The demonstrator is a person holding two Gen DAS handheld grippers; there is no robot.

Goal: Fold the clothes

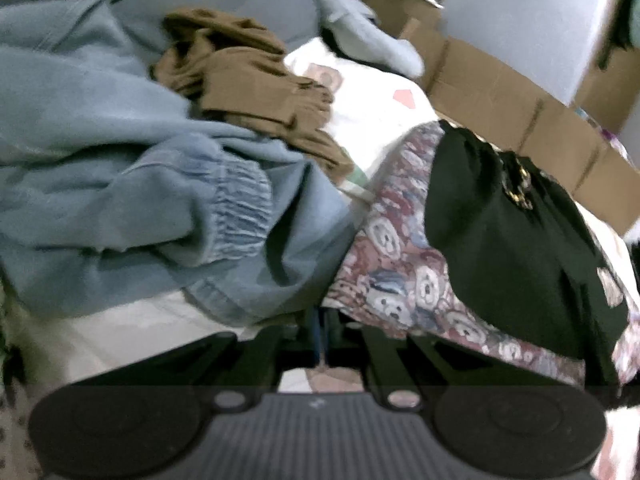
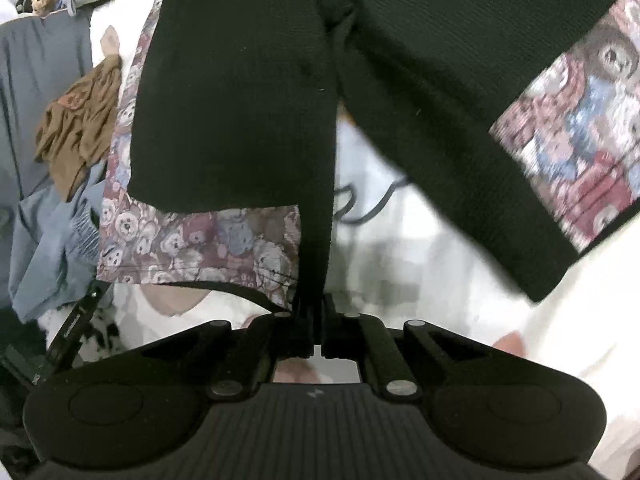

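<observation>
Bedding lies cluttered with unfolded clothes; right gripper [image 2: 316, 332] pinches the half-folded black bear-print garment [image 2: 240, 120], left gripper [image 1: 324, 328] clamps its hem.

A black garment [image 2: 240, 100] with teddy-bear-print panels, light blue jeans [image 1: 120, 184], a brown cloth [image 1: 248, 92].
</observation>
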